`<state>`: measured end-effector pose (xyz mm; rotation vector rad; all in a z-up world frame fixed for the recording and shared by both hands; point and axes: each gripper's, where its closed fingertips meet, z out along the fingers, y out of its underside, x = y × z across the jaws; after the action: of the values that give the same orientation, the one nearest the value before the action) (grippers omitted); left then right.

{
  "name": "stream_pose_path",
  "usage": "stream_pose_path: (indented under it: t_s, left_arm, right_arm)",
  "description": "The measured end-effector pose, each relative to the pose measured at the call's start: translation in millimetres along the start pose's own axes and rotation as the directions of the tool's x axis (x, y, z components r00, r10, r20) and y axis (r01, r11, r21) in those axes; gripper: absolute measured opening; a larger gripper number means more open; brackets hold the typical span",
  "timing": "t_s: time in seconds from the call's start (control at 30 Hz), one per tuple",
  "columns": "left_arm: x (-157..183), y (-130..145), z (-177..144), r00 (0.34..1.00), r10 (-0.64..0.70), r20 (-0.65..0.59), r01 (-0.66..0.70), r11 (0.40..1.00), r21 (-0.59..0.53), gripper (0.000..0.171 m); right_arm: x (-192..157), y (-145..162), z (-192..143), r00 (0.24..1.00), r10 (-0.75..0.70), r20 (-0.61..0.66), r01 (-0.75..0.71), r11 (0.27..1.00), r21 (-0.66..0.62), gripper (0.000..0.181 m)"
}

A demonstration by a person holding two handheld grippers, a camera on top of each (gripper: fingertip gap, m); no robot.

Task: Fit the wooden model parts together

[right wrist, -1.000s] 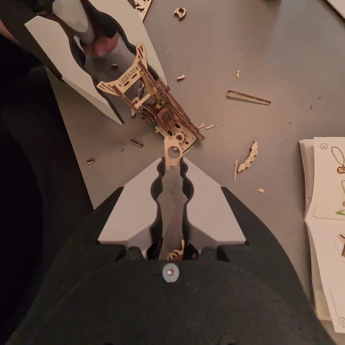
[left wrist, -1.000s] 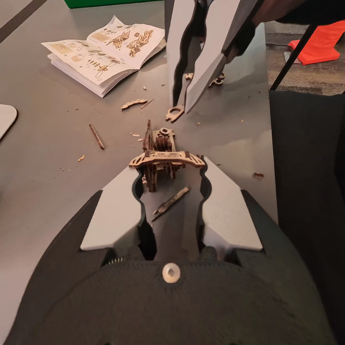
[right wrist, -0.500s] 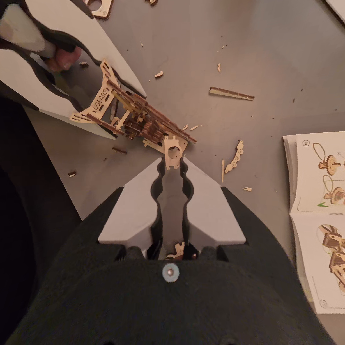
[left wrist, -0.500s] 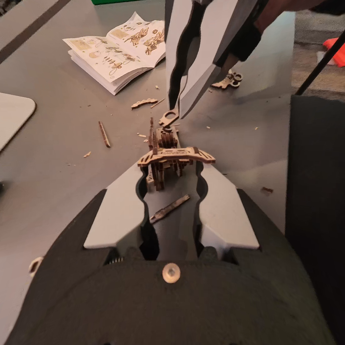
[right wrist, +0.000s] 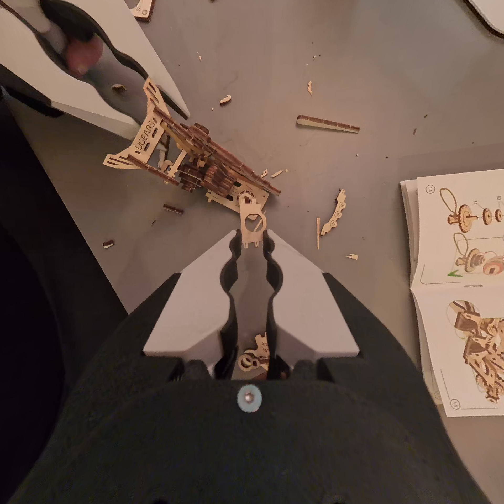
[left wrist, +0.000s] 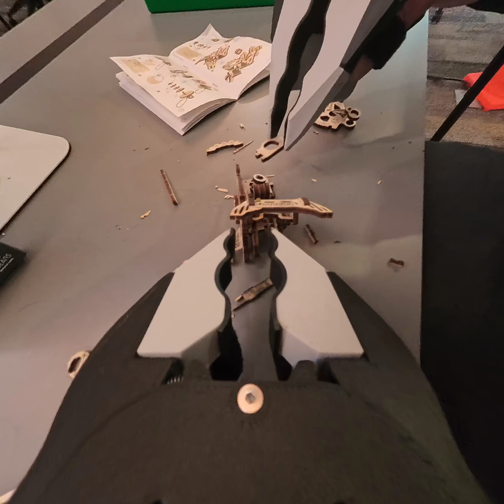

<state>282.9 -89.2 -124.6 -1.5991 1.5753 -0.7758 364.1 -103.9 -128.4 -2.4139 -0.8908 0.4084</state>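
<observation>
A part-built wooden model (left wrist: pixel 261 212) with gears and a curved crossbar stands on the grey table (left wrist: pixel 95 259). My left gripper (left wrist: pixel 252 233) is shut on the model's lower body, just below the crossbar. It also shows at the top left of the right wrist view (right wrist: pixel 162 122). My right gripper (right wrist: pixel 252 231) is shut on a small flat wooden piece with a round hole (right wrist: pixel 252 222). There, the piece's far end lies over the model's (right wrist: pixel 196 169) end plate. In the left wrist view, the right gripper (left wrist: pixel 281 141) holds the piece (left wrist: pixel 270 147) a little beyond the model, with a gap.
An open instruction booklet (left wrist: pixel 196 76) lies at the far left, also at the right of the right wrist view (right wrist: pixel 458 272). A loose stick (left wrist: pixel 169 186), a notched strip (left wrist: pixel 223 146), a cluster of wooden parts (left wrist: pixel 338 117) and chips lie around. A black object (left wrist: pixel 463 272) stands past the table's right edge. Across from one pair of fingers to the other is roughly 9 cm.
My left gripper's jaws have narrowed and moved from the crossbar's ends to the model's body below it. The right gripper's piece has drawn back a little from the model's top.
</observation>
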Motion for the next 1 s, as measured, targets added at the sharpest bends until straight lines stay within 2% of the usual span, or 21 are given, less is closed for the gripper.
stream_pose_path:
  t_s: [0.17, 0.43, 0.67, 0.83, 1.0]
  left_arm:
    - [-1, 4, 8, 0.999, 0.033, 0.014, -0.033, 0.999, -0.021, 0.011]
    - [-3, -2, 11, 0.996, 0.037, 0.082, -0.036, 0.999, -0.012, 0.009]
    - [2, -5, 15, 0.991, 0.078, 0.113, -0.076, 0.997, -0.022, 0.009]
    - [1, -6, 16, 0.990, 0.076, 0.122, -0.074, 0.997, -0.018, 0.009]
    - [2, -8, 16, 0.991, 0.058, 0.125, -0.057, 0.998, -0.008, 0.009]
  right_arm:
    - [-2, 0, 3, 1.000, 0.002, -0.007, -0.002, 1.000, -0.010, 0.012]
    - [-5, -4, 6, 0.999, 0.046, -0.015, -0.046, 0.999, -0.026, 0.012]
    - [1, -6, 9, 0.997, 0.073, -0.030, -0.076, 0.993, -0.092, 0.012]
    - [6, -1, 14, 0.997, 0.071, -0.039, -0.077, 0.982, -0.173, 0.012]
    - [7, -3, 18, 0.996, 0.085, -0.036, -0.091, 0.977, -0.195, 0.012]
